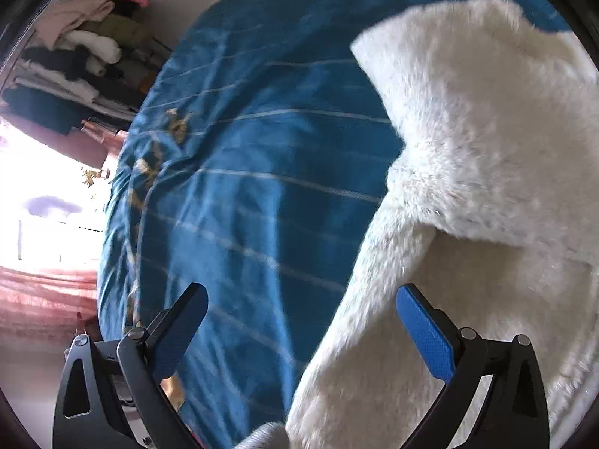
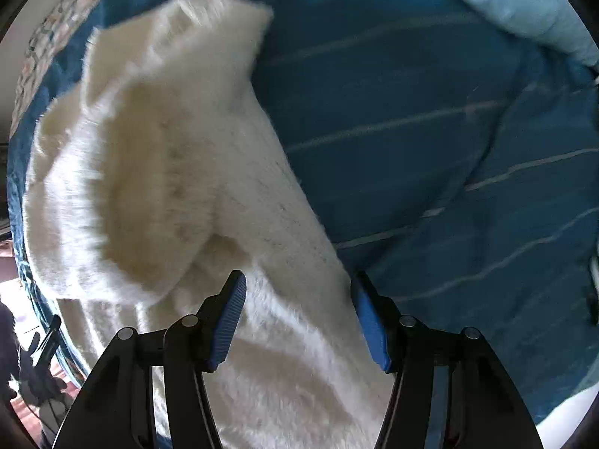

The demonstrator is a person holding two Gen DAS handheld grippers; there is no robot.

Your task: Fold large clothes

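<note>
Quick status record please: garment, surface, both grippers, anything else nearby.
garment: white fluffy garment, partly folded, one flap lying over the rest
surface: blue striped bedcover
left gripper: open, holding nothing, one finger over the garment's edge
right gripper: open, above the garment, gripping nothing
nearby: light blue pillow; pile of clothes beyond the bed

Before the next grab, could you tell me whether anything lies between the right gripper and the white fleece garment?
Nothing visible does. The right gripper is open with the white fleece garment directly beneath its fingers, lying on the blue bedspread. The left gripper is open too, at the garment's edge.
</note>
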